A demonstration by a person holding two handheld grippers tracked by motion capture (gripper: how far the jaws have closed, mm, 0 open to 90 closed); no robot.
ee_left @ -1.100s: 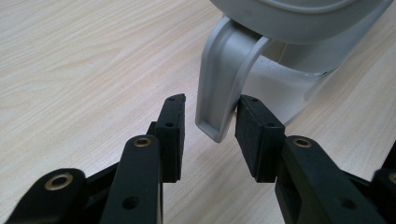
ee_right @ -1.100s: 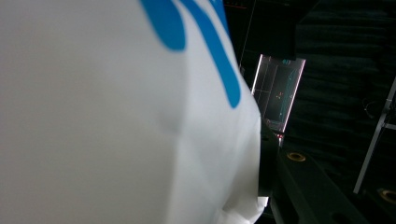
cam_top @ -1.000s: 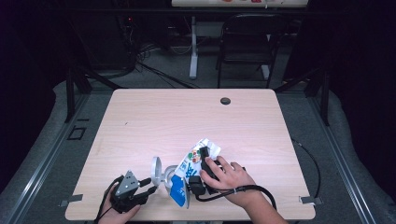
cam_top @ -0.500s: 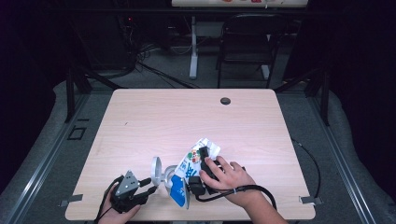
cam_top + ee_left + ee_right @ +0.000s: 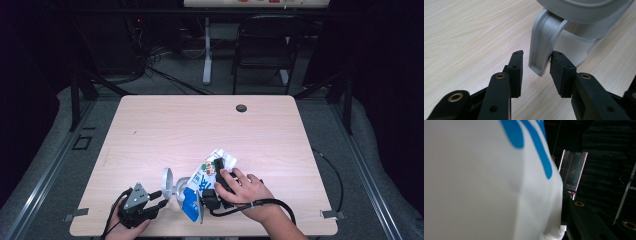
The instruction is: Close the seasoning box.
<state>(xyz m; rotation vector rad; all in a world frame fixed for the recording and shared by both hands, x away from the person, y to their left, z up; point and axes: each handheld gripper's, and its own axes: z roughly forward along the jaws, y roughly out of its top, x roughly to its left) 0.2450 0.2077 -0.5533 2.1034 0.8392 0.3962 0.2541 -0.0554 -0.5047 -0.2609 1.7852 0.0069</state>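
From above, a white-and-blue pouch (image 5: pixel 200 192) lies near the front edge of the wooden counter (image 5: pixel 200 130), the right gripper (image 5: pixel 212 200) pressed against it under the person's hand (image 5: pixel 245 190). Left of the pouch stands a grey jug (image 5: pixel 172 186), with the left gripper (image 5: pixel 160 200) beside it. In the left gripper view, its fingers (image 5: pixel 564 72) are narrowly parted around the jug's handle (image 5: pixel 541 45). In the right gripper view, the pouch (image 5: pixel 486 182) sits clamped against one finger (image 5: pixel 584 220).

Table (image 5: pixel 165 130): pale wood-grain top, rounded corners. Small dark round hole (image 5: pixel 241 108) near far edge, right of centre. Well nearer than the hole, by the near edge: grey-white jug (image 5: pixel 176 187) with open lid and side handle, standing on the wood. Just right of it, a white pouch (image 5: pixel 202 182) with blue print; whether it touches the top, cannot tell.
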